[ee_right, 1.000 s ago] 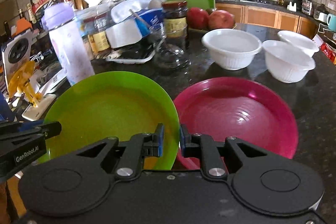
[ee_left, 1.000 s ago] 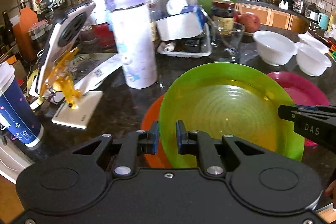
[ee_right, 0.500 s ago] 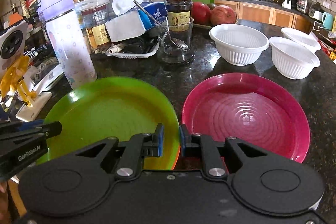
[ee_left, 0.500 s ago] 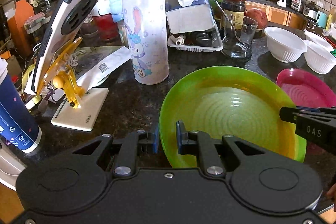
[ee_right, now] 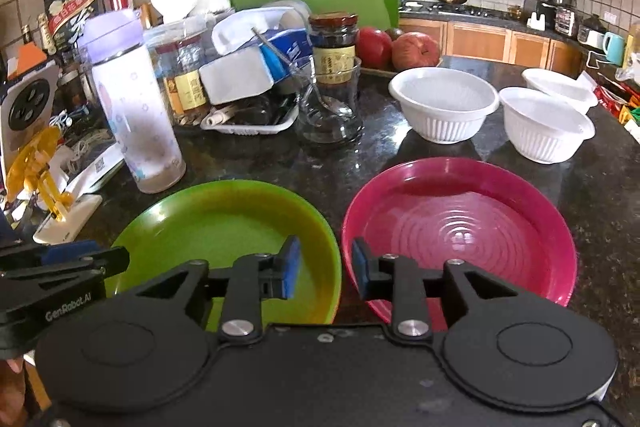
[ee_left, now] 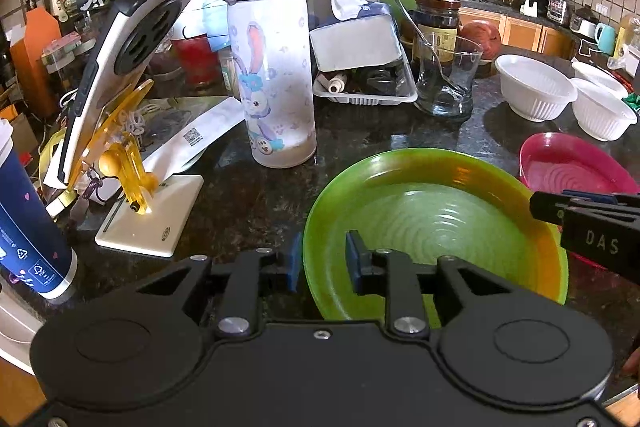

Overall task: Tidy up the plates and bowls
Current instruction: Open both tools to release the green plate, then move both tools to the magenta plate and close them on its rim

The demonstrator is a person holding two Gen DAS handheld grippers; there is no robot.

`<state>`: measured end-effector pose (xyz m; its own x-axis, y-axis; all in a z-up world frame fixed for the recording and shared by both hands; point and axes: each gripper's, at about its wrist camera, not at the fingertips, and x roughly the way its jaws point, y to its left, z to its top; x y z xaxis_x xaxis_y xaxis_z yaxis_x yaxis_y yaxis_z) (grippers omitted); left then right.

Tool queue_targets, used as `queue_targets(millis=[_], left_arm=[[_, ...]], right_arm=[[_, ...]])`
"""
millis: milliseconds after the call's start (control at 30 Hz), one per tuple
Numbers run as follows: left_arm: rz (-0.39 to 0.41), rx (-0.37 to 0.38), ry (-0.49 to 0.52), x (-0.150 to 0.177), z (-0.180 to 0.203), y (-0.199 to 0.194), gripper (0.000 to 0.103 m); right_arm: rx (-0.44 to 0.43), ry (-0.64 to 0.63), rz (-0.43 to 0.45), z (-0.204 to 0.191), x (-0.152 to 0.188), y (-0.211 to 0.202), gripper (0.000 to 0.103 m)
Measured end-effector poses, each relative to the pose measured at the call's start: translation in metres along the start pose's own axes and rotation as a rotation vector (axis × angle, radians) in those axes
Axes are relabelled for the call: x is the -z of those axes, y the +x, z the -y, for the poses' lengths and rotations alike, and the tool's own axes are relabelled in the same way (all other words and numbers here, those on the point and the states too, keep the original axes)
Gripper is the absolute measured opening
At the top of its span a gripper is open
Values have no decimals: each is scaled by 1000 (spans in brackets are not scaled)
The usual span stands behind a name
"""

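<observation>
both sets of fingers are parted. my left gripper [ee_left: 322, 261] sits astride the near rim of the green plate [ee_left: 436, 223], one blue pad outside the rim and one inside, with gaps on each side, so i read it as apart and not clamping. my right gripper [ee_right: 322, 269] is spread as well, its left pad over the green plate [ee_right: 224, 231] and its right pad over the near rim of the pink plate [ee_right: 460, 227]; the gap between the pads lies over the dark strip of worktop between the two plates. it holds nothing that i can see.

the plates lie side by side at the near edge of the worktop [ee_right: 600, 195], green on the left, pink on the right, close but apart. an orange tint shows along the green plate's right rim in the left view; i cannot tell what causes it.

three white bowls sit toward the right edge: the largest bowl [ee_right: 444, 107] behind the pink plate, a second bowl [ee_right: 544, 131] just right of it, a third bowl [ee_right: 560, 87] behind that one.

behind the green plate stands a bottle [ee_left: 272, 67] with a purple lid. right of it is a glass [ee_left: 446, 79] with a spoon in it, and a jar [ee_right: 334, 47] behind the glass. a blue cup [ee_left: 28, 223] stands at the left near edge.
</observation>
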<state>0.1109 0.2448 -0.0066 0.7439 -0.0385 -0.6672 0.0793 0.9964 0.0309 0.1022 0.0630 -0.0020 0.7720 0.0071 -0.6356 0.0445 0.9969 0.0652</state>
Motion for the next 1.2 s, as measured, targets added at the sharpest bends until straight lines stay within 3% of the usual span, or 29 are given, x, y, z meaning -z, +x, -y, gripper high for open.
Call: queue_targets(millis=[33, 100, 300, 833, 1200], left_arm=[[3, 2, -5, 0, 0, -1, 48], [22, 9, -14, -1, 0, -4, 54], [56, 56, -17, -5, 9, -11, 62], [106, 212, 89, -29, 84, -18, 67], [19, 214, 161, -42, 140, 13, 66]], right_arm=[[3, 6, 8, 2, 0, -2, 36], [11, 19, 25, 6, 0, -6, 40], [48, 65, 65, 27, 0, -18, 49], [218, 244, 85, 122, 2, -25, 54], [204, 268, 7, 159, 3, -2, 54]])
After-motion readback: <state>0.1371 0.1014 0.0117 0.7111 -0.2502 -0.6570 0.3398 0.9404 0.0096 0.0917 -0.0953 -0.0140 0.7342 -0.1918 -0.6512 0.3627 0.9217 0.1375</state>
